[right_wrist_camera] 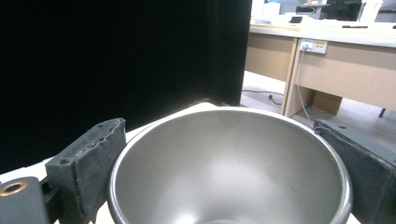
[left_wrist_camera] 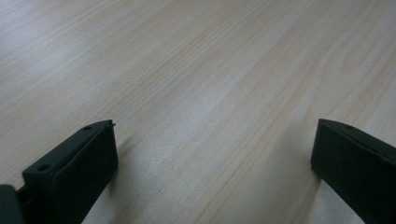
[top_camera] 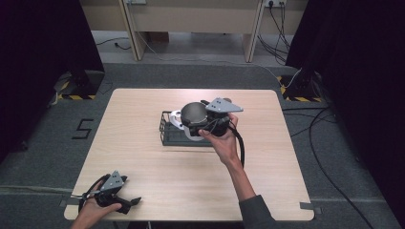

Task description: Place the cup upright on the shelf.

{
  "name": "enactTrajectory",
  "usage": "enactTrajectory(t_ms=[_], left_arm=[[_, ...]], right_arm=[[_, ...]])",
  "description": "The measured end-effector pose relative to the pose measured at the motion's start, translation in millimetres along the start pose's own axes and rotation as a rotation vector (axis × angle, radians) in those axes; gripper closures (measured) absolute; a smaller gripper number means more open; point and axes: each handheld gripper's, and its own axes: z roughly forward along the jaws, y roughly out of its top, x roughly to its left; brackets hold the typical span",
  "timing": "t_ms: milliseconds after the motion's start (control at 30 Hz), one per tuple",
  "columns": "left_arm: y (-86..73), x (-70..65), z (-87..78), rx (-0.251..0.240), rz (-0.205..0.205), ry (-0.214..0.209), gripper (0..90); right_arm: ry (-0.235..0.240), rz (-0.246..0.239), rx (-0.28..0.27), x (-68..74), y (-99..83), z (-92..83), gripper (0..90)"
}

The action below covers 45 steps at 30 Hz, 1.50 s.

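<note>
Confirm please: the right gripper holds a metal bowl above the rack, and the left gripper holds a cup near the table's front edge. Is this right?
Not quite. The left gripper holds nothing: the left gripper view shows its jaws apart over bare table. The right gripper does hold the bowl above the rack.

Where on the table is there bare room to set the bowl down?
Bare wood lies left of the black wire rack, between it and the table edge, and across the near strip between the left gripper and the right forearm. The centre is crowded: the right gripper holds the metal bowl over the rack.
</note>
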Motion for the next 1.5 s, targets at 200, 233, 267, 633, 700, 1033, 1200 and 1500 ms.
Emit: enactTrajectory(t_ms=[200, 233, 267, 633, 700, 1033, 1200, 1500], left_arm=[[0.0, -0.1, 0.0, 0.000, -0.001, -0.001, 0.0], [0.0, -0.1, 0.0, 0.000, -0.001, -0.001, 0.0], [0.0, -0.1, 0.0, 0.000, -0.002, -0.001, 0.0], [0.0, 0.0, 0.0, 0.000, 0.002, -0.001, 0.0], [0.0, 0.0, 0.0, -0.001, 0.002, -0.001, 0.0], [0.0, -0.1, 0.0, -0.001, 0.002, 0.000, 0.0], [0.0, 0.0, 0.1, -0.001, 0.002, -0.001, 0.0], [0.0, 0.0, 0.0, -0.001, 0.002, -0.001, 0.0]], right_arm=[[-0.003, 0.012, -0.006, -11.9, 1.3, 7.2, 6.1], [-0.004, 0.014, -0.006, -13.8, 0.9, 9.0, 6.1], [-0.003, 0.020, -0.004, -15.2, 0.4, 10.9, 6.1], [-0.012, 0.004, 0.034, -35.1, -1.3, 33.8, 6.1], [-0.008, 0.012, 0.028, -38.0, -2.7, 36.0, 6.1], [-0.002, 0.013, 0.058, -50.5, -13.9, 48.1, 6.1], [-0.006, 0.016, 0.063, -55.8, -17.0, 50.1, 6.1], [-0.004, 0.028, 0.094, -59.6, -29.2, 56.7, 6.1]])
